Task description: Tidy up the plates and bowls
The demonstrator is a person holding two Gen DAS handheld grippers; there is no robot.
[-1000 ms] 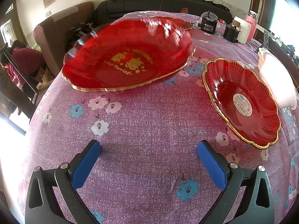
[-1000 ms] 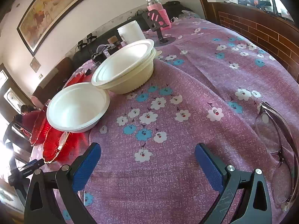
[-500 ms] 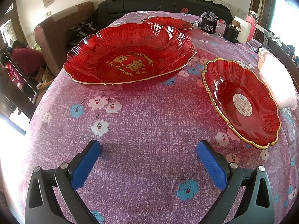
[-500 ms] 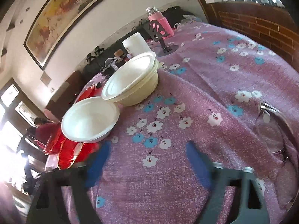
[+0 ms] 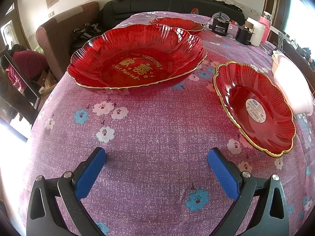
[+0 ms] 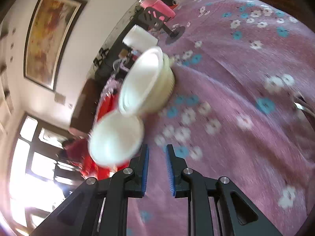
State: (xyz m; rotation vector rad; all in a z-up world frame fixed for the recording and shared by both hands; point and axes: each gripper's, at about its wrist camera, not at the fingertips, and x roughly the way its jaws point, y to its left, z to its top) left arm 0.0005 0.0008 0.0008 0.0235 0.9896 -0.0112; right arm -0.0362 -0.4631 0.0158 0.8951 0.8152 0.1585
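A large red glass plate with gold lettering [image 5: 135,59] rests on the purple flowered tablecloth [image 5: 157,133]. A smaller red gold-rimmed plate [image 5: 256,106] lies to its right, and a third red plate [image 5: 177,23] sits farther back. My left gripper [image 5: 156,158] is open and empty, low over the cloth in front of them. In the right wrist view, a single white bowl [image 6: 116,137] sits beside a stack of white bowls [image 6: 147,82]. My right gripper [image 6: 157,153] is nearly shut with nothing between its fingers, just right of the single bowl. The view is tilted and blurred.
A white bowl [image 5: 293,86] lies at the right edge of the left wrist view. A black power adapter [image 5: 219,26], a white cup [image 5: 256,31] and a pink bottle [image 5: 264,23] stand at the back. A phone stand [image 6: 157,21] is behind the bowl stack. A brown armchair [image 5: 59,37] is left of the table.
The large red plate has settled flat on the cloth. My right gripper has closed from wide open to nearly shut and rolled to the left, nearer the single white bowl.
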